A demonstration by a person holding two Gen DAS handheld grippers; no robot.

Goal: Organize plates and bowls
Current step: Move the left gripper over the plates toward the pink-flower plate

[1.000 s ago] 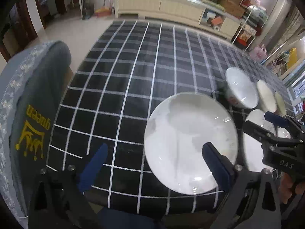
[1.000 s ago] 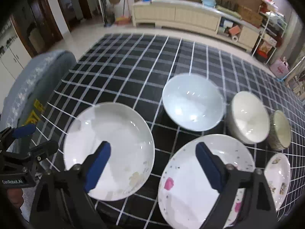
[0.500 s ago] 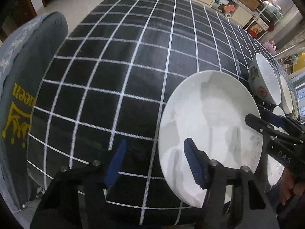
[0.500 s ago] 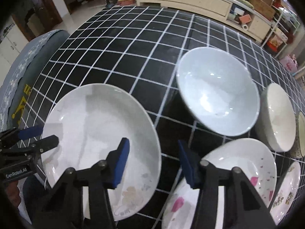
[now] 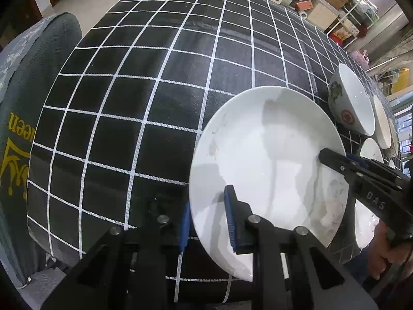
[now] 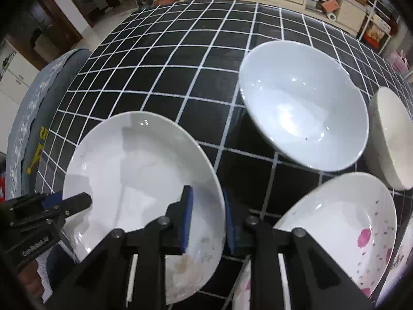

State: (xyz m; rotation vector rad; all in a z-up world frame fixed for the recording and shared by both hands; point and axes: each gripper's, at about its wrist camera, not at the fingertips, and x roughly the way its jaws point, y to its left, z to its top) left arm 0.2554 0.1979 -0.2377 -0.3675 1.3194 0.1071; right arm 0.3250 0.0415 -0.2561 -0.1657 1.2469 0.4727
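The left gripper (image 5: 207,222) had just closed its jaws across the left rim of the white plate (image 5: 268,160), 1 blue pad above the rim and 1 below; a second before, they stood wide open above it. The right gripper (image 6: 207,222) had done the same at the plate's (image 6: 139,180) opposite rim, its jaws narrowed from a wide spread to straddle the edge. Whether the pads actually pressed on the china was hard to tell through the fisheye, but they appeared to clamp it. The plate sat on the black checked tablecloth (image 5: 160,103) near the table's front edge, and both views had drawn much closer to it than 1 second earlier. Beyond it stood a large white bowl (image 6: 302,103), and a pink-flowered plate (image 6: 343,222) lay beside it.
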